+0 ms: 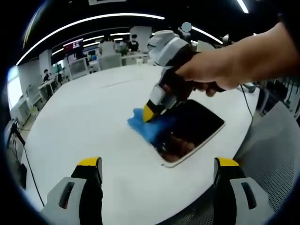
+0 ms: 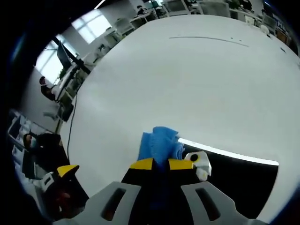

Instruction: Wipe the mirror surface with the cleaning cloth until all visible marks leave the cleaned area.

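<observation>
A dark rectangular mirror with a pale rim (image 1: 194,129) is laid flat on the round white bench (image 1: 93,122). A crumpled blue cleaning cloth (image 1: 149,125) is clenched between the yellow-tipped jaws of the right gripper (image 1: 149,114) and pressed onto the mirror's far left corner, half on the glass and half on the bench. The right gripper is held by a person's hand (image 1: 208,75). The left gripper (image 1: 157,176) is held above the bench near the mirror, its jaws spread wide and empty.

Likely an open-plan office: desks (image 1: 75,70), monitors (image 1: 73,46), ceiling light strips (image 1: 89,21), seated people (image 1: 133,44).
</observation>
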